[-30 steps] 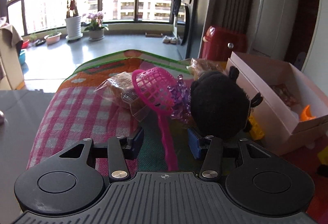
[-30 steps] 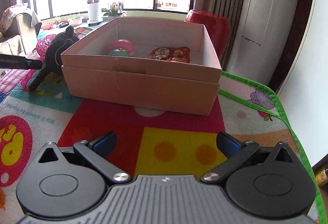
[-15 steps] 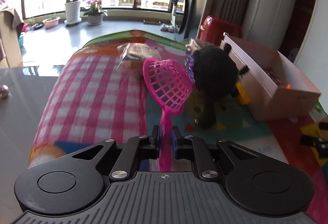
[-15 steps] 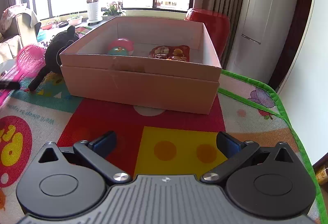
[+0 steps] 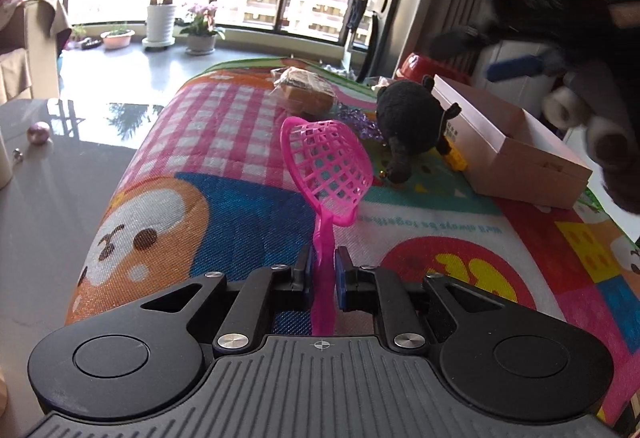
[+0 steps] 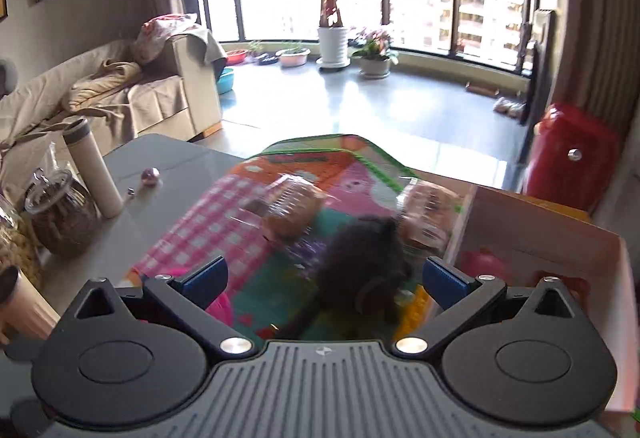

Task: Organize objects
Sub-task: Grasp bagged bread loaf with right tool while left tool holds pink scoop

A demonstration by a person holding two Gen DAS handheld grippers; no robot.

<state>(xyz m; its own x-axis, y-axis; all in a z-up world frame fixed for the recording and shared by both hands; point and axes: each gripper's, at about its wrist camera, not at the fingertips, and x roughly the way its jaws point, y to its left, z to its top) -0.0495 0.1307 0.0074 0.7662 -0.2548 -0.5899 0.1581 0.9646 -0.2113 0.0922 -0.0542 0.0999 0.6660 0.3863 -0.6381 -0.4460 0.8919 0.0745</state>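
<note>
Left gripper (image 5: 323, 280) seen clamped on pink scoop (image 5: 326, 165) handle, frame centre. Right gripper (image 6: 324, 278) observed wide open, empty, black plush (image 6: 362, 270) beyond.

The right gripper (image 6: 324, 280) has its 2 blue fingers (image 6: 206, 276) far apart, with nothing held between them. Below it sits a fuzzy black toy (image 6: 362, 258) on a colorful play mat (image 6: 208, 234). 2 wrapped breads (image 6: 294, 209) lie past the toy, looking blurry. A pink box (image 6: 536, 234) stands to the right, just beside the toy. On the gray table (image 6: 160, 165) at the left stand a white bottle (image 6: 94, 169) and a glass jar (image 6: 60, 211).
</note>
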